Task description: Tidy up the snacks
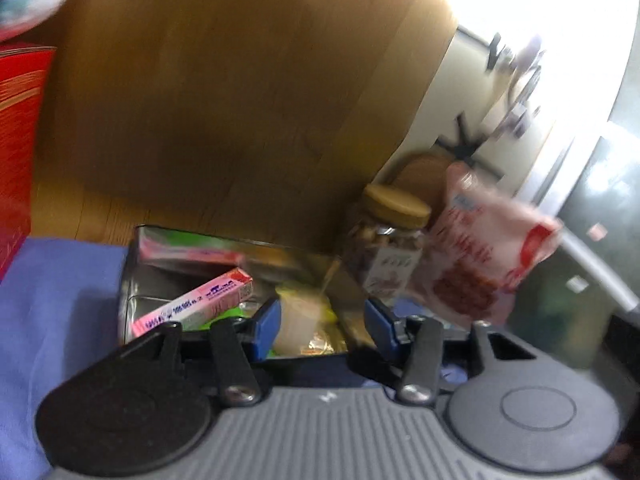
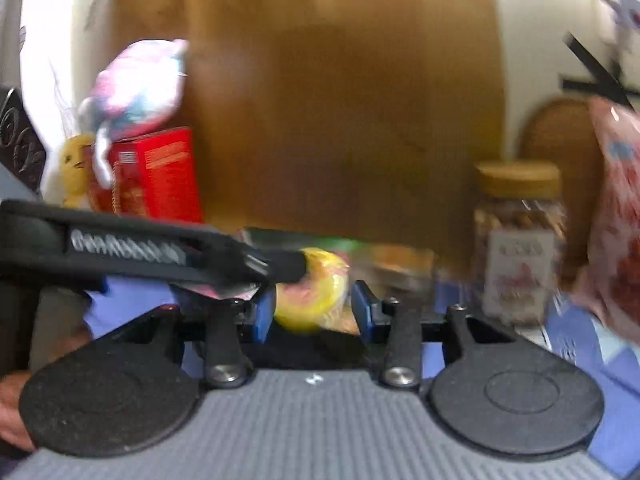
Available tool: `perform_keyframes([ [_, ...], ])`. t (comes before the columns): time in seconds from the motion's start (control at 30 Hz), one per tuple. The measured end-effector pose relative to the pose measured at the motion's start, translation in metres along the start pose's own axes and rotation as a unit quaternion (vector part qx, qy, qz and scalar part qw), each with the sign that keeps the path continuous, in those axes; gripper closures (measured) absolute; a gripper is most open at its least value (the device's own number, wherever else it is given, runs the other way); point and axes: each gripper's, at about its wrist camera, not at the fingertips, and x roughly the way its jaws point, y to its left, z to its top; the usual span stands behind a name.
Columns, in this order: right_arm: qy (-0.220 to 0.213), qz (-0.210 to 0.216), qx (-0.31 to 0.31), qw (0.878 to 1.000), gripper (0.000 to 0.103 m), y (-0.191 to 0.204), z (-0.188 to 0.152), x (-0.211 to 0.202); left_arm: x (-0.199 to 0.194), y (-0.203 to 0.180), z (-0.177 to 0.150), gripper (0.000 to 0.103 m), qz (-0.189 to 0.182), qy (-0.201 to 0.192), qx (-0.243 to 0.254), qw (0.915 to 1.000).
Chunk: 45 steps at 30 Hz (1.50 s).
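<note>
My left gripper [image 1: 324, 324] hangs over an open metal tin [image 1: 132, 280] that holds a pink box [image 1: 192, 304] and other packets. A pale yellow packet [image 1: 300, 320] sits between its blue pads. It touches the left pad, with a gap at the right one, and blur hides whether it is gripped. In the right wrist view my right gripper [image 2: 312, 308] has a round yellow snack packet [image 2: 312, 292] filling the space between its pads. A black finger of the left gripper [image 2: 140, 248] reaches in from the left to that packet.
A nut jar with a tan lid [image 1: 390, 248] [image 2: 518, 240] and a red-and-white pouch [image 1: 480, 256] [image 2: 616, 220] stand to the right. A red box [image 2: 156, 176], a pastel bag [image 2: 136, 84] and a yellow toy [image 2: 74, 168] are at the left. A blue cloth [image 1: 52, 300] lies underneath and a wooden board [image 1: 220, 100] stands behind.
</note>
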Motion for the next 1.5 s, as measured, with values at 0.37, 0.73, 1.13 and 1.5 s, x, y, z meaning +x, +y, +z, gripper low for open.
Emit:
perform_keyframes([
  [0.37, 0.061, 0.039, 0.159, 0.985, 0.059, -0.045, -0.062, -0.019, -0.040, 0.005, -0.083, 0.056, -0.028, 0.104, -0.092, 0.9899],
  [0.73, 0.085, 0.071, 0.155, 0.982, 0.081, 0.001, -0.074, -0.041, -0.016, -0.002, -0.096, 0.062, -0.001, 0.117, -0.107, 0.9874],
  [1.13, 0.004, 0.009, 0.159, 0.987, 0.083, 0.020, -0.127, -0.146, -0.045, -0.069, -0.127, 0.062, -0.032, 0.114, 0.009, 0.9929],
  [1.5, 0.034, -0.016, 0.096, 0.995, 0.058, 0.029, -0.150, -0.141, -0.031, -0.074, -0.157, 0.041, -0.035, 0.134, 0.043, 0.9894],
])
